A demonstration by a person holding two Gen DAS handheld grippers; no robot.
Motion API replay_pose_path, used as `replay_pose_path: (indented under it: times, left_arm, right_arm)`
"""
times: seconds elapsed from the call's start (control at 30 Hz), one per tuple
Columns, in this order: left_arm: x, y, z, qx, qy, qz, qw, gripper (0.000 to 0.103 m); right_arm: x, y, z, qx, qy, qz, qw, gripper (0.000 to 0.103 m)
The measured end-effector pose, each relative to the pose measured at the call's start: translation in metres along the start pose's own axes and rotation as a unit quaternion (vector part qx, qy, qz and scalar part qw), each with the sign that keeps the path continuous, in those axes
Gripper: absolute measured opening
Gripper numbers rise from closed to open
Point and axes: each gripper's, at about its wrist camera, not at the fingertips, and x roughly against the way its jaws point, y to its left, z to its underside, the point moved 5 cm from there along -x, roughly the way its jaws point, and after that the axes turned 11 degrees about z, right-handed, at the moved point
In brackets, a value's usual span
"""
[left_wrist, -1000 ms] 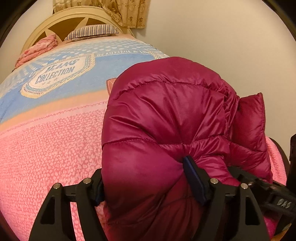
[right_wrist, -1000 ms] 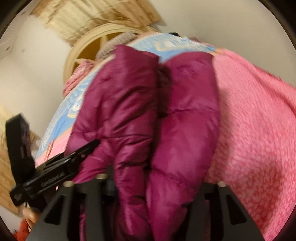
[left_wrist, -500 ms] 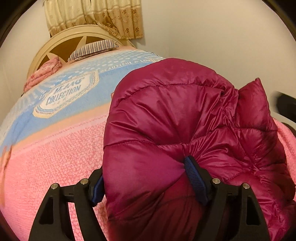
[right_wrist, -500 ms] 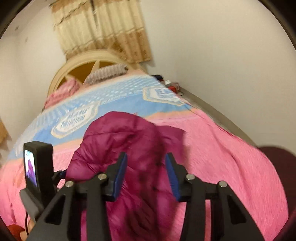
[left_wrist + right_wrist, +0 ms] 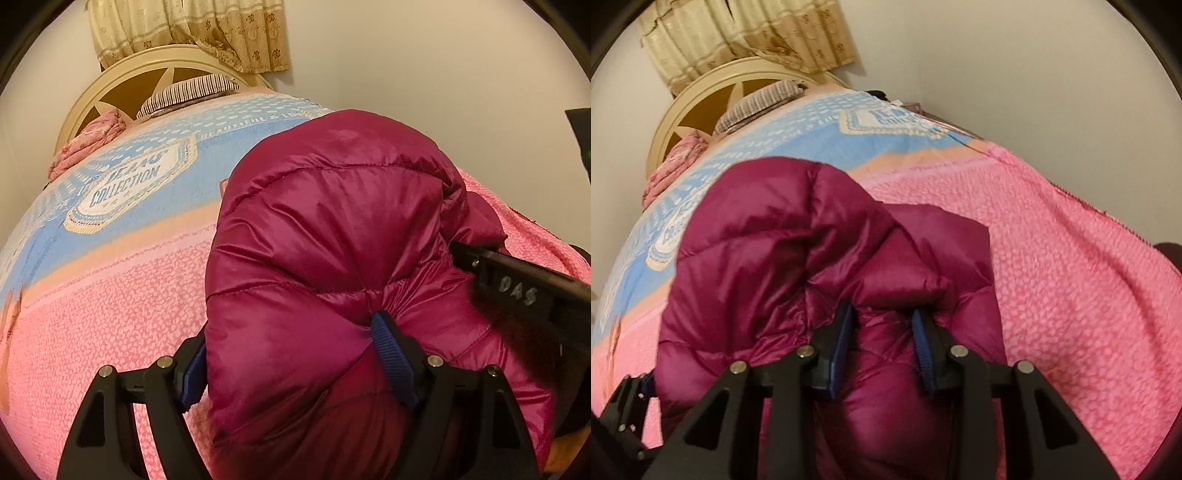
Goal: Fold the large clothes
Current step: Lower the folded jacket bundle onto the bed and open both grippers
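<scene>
A magenta quilted puffer jacket (image 5: 332, 229) lies bunched on the pink and blue bedspread (image 5: 122, 295). My left gripper (image 5: 291, 354) is shut on a thick fold of the jacket, which bulges between its blue pads (image 5: 391, 354). In the right wrist view the jacket (image 5: 783, 236) fills the middle. My right gripper (image 5: 882, 343) has a narrow gap between its pads (image 5: 842, 343), with a fold of jacket pinched between them. The right gripper's body (image 5: 517, 288) shows at the right of the left wrist view, against the jacket.
The bed has a cream round headboard (image 5: 122, 85), a striped pillow (image 5: 184, 92) and a folded pink blanket (image 5: 85, 144) at the far end. A beige curtain (image 5: 192, 29) hangs behind. A plain wall (image 5: 424, 66) runs along the bed's right side.
My right gripper let go, pulled up and away, then came back down and closed on a jacket fold. My left gripper kept its hold and lifted the jacket slightly.
</scene>
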Motion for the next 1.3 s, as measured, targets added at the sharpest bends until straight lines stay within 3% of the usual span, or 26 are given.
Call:
replay_pose_path:
  times: [0.17, 0.47, 0.63, 0.7, 0.73, 1.1, 1.3]
  left_arm:
    - [-0.005, -0.001, -0.003, -0.005, 0.003, -0.006, 1.0000, 0.083]
    - [0.000, -0.005, 0.002, -0.045, 0.003, -0.012, 0.9989, 0.085]
    - [0.017, -0.008, 0.006, -0.077, -0.015, -0.031, 0.9965, 0.088]
    - [0.023, -0.007, 0.008, -0.074, -0.013, -0.033, 0.9966, 0.089]
    - [0.027, -0.006, 0.009, -0.073, -0.011, -0.031, 0.9968, 0.089]
    - [0.104, -0.016, 0.044, -0.117, -0.038, -0.025, 0.9921, 0.089]
    - [0.129, -0.004, 0.076, -0.072, -0.015, -0.019, 0.9971, 0.089]
  right_arm:
    - [0.000, 0.007, 0.003, 0.006, -0.012, 0.049, 0.999, 0.037]
    - [0.014, 0.005, 0.019, -0.006, -0.029, 0.093, 0.995, 0.038]
    - [0.051, -0.005, 0.038, -0.016, -0.057, 0.066, 0.996, 0.046]
    - [0.073, -0.012, 0.049, -0.014, -0.070, 0.060, 0.996, 0.069]
    - [0.084, -0.015, 0.057, -0.013, -0.072, 0.053, 0.996, 0.072]
    - [0.165, -0.056, 0.129, -0.022, -0.098, 0.034, 0.994, 0.073]
    - [0.197, -0.058, 0.137, 0.004, -0.114, 0.039, 0.993, 0.075]
